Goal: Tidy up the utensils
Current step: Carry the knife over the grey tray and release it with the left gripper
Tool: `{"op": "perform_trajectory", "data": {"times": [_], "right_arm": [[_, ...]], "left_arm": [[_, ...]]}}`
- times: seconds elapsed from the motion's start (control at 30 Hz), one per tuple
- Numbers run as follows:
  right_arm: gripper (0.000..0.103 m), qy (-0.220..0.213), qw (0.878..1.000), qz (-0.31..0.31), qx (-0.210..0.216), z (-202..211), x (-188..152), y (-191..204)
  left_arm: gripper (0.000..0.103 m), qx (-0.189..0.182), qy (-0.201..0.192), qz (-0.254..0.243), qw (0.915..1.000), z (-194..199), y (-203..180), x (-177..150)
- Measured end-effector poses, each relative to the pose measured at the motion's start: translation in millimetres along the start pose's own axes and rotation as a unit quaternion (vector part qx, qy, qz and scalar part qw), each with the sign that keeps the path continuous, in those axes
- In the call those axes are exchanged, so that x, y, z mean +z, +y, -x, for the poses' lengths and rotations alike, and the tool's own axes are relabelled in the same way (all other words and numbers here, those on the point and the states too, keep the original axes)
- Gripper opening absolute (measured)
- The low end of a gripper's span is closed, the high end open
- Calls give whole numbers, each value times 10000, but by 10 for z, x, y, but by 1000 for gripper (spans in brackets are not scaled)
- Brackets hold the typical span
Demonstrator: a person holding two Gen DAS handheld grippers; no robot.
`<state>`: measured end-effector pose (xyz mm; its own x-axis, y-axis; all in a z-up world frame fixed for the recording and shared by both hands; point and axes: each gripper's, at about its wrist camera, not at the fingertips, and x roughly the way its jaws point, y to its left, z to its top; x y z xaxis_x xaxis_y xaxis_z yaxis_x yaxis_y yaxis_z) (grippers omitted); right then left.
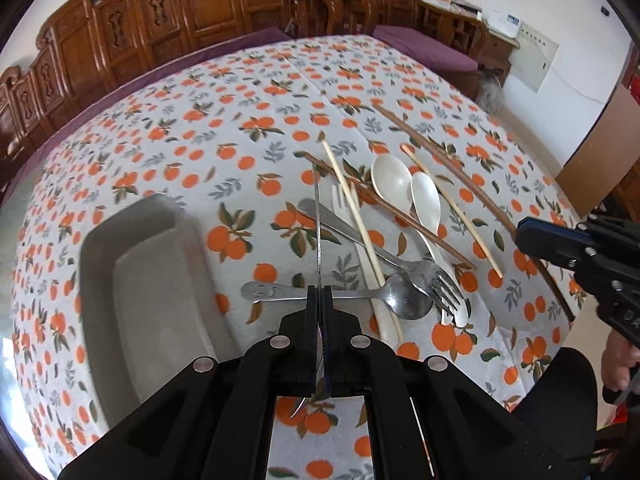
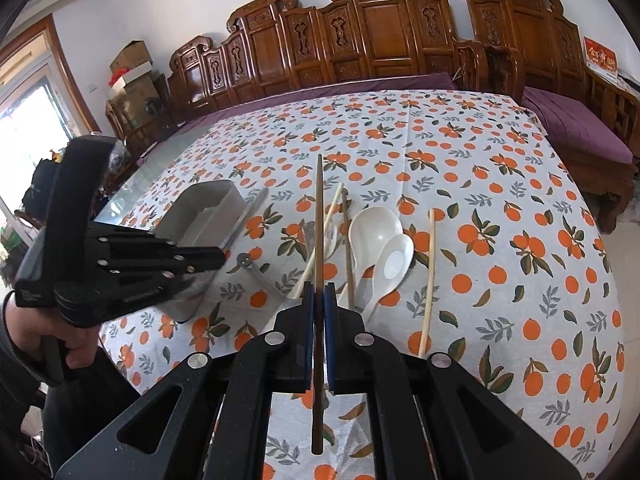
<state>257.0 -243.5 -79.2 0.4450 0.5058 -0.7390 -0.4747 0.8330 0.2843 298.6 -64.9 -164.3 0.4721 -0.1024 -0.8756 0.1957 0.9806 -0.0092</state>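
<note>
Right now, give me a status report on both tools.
Left tool shut on metal knife. Right tool shut on dark chopstick. Grey tray empty. Utensil pile tangled.

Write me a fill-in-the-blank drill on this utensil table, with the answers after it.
1. The right gripper is shut on a dark brown ___.
2. The left gripper is shut on a thin metal knife beside the gray tray, which is ___.
3. The metal fork rests its tines over the bowl of a metal ___.
4. The tablecloth is printed with ___.

Missing words: chopstick; empty; spoon; oranges.
</note>
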Motion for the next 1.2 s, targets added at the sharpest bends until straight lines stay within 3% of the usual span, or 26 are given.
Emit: {"op": "perform_trajectory", "data": {"times": [0.33, 0.6, 0.8, 1.2], "right_arm": [[6, -37, 9998, 181, 80, 11, 1, 217], [6, 4, 9993, 367, 117, -106, 14, 447], [6, 88, 9992, 348, 171, -315, 63, 617], [6, 291, 9985, 414, 210, -665, 236, 1049]], "left_arm": [[1, 162, -344, 564, 9977, 311, 600, -154], [1, 390, -274, 1149, 9922, 104, 1124, -337], [1, 624, -186, 1198, 9907, 18, 1322, -463], [1, 233, -473, 1468, 9878, 140, 1489, -511]]}}
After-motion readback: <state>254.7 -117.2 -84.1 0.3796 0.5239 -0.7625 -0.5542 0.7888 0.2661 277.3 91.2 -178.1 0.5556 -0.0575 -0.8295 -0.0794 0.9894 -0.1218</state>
